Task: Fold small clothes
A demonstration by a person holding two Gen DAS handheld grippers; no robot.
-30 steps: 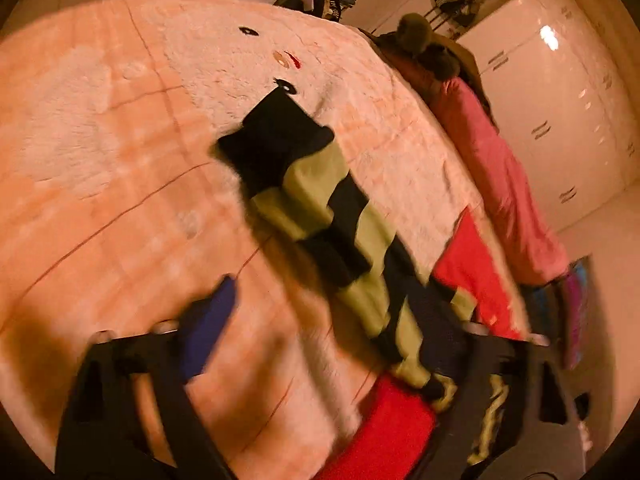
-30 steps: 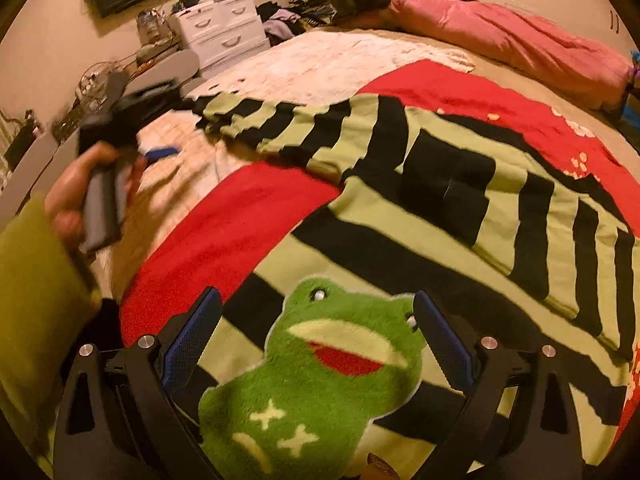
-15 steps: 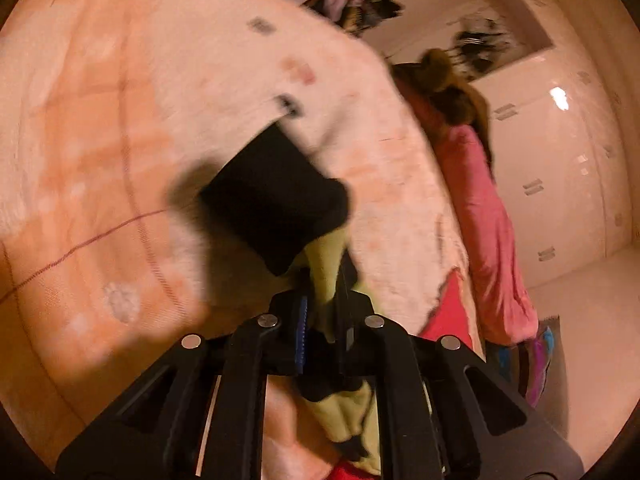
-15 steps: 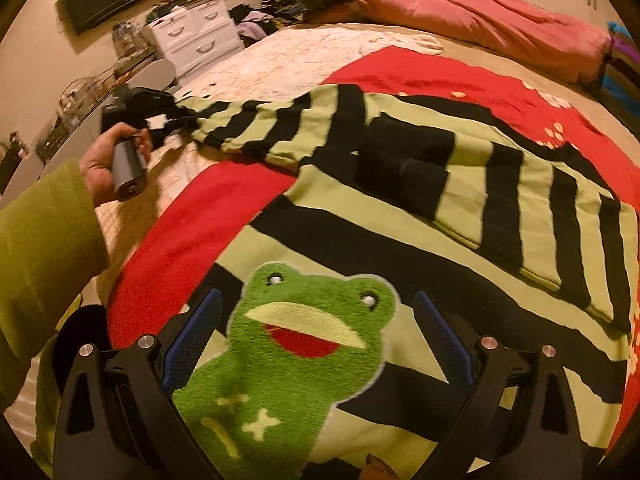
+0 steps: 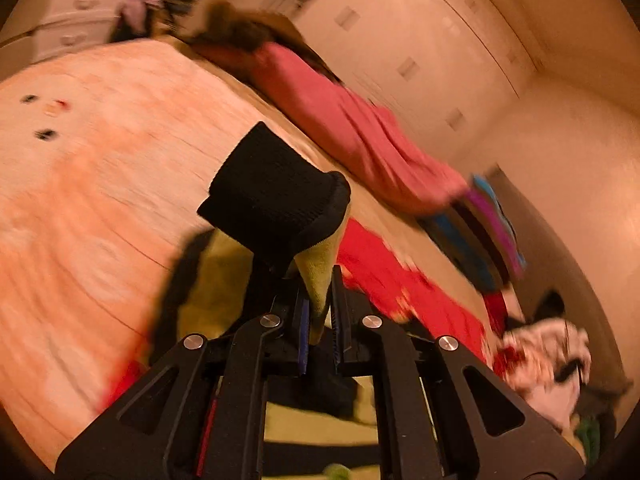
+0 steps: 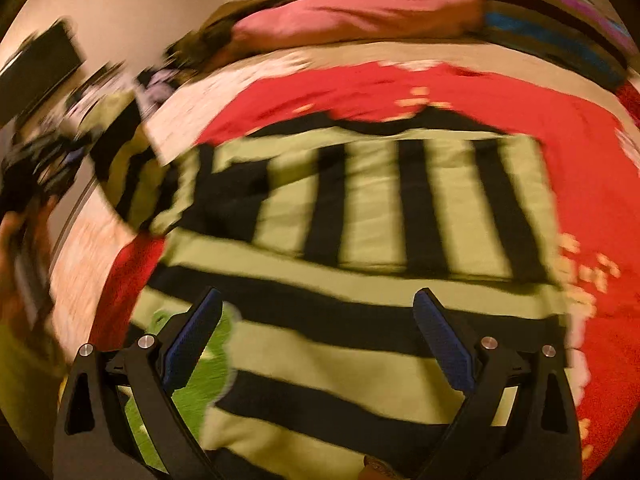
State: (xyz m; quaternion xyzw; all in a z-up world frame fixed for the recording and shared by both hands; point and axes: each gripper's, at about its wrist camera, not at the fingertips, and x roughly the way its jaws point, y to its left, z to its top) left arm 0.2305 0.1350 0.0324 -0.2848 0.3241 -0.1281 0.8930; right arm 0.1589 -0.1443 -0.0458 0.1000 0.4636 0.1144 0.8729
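A small black-and-green striped sweater (image 6: 360, 280) with a green frog patch (image 6: 200, 376) lies on a red cloth (image 6: 580, 152) on the bed. My left gripper (image 5: 320, 312) is shut on the sweater's sleeve (image 5: 320, 280), lifted off the bed; the black cuff (image 5: 276, 196) stands above the fingertips. In the right wrist view this sleeve (image 6: 128, 168) stretches left toward the left gripper (image 6: 36, 168). My right gripper (image 6: 316, 344) is open above the sweater's body, with nothing between its pads.
A pink quilt (image 5: 352, 124) and a striped blanket (image 5: 492, 224) lie along the far side of the bed. A pale bedspread (image 5: 80, 200) covers the left. Loose clothes (image 5: 544, 356) are piled at right. Drawers (image 5: 76, 8) and a wall screen (image 6: 40, 72) stand behind.
My left gripper closed on the sleeve and lifted it off the bed, swinging over toward the sweater's body. My right gripper stayed open and shifted right over the sweater.
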